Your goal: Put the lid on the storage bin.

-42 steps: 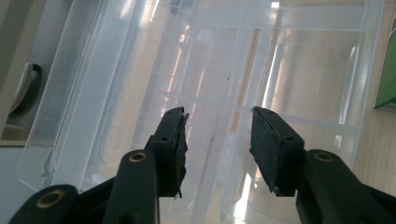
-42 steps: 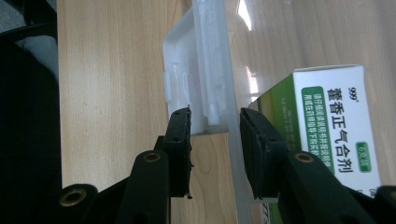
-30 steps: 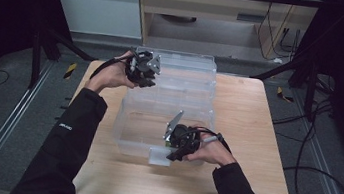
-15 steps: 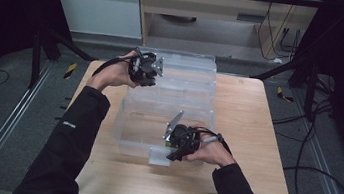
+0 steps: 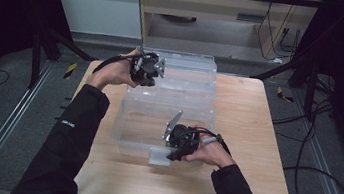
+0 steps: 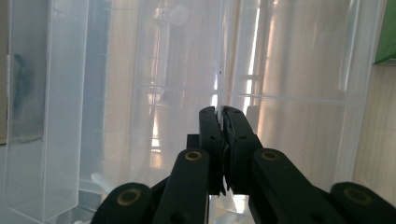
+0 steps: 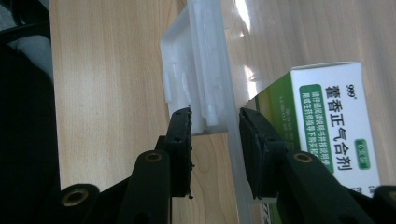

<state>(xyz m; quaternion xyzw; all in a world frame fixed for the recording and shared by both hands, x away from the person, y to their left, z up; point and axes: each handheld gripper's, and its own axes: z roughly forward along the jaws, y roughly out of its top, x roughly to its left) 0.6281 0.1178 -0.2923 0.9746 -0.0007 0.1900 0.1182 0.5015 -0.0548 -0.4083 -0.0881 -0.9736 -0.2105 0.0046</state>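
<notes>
Clear plastic bin [image 5: 166,121]: sat mid-tabletop [image 5: 255,138], a second clear bin [image 5: 183,73] touching its far side.
Latch tab [image 7: 196,84]: white, on the near rim, straddled by the right gripper [image 7: 215,135], fingers apart, nothing pinched yet.
Left gripper [image 6: 221,126]: fingers clamped together on a thin clear wall edge of the far bin, looks like.
Green-white carton [image 7: 331,121]: seen through the bin wall.
Step, probably: bin being steadied while the latch gets gripped.
Next: right fingers to be closed squarely on the tab.

A person in black long sleeves [image 5: 66,138], small white lettering on the left one, carries two black claws [image 5: 146,68] [image 5: 180,142] with brass-coloured pivot screws [image 6: 129,196] and trailing black cables [image 5: 109,62].
</notes>
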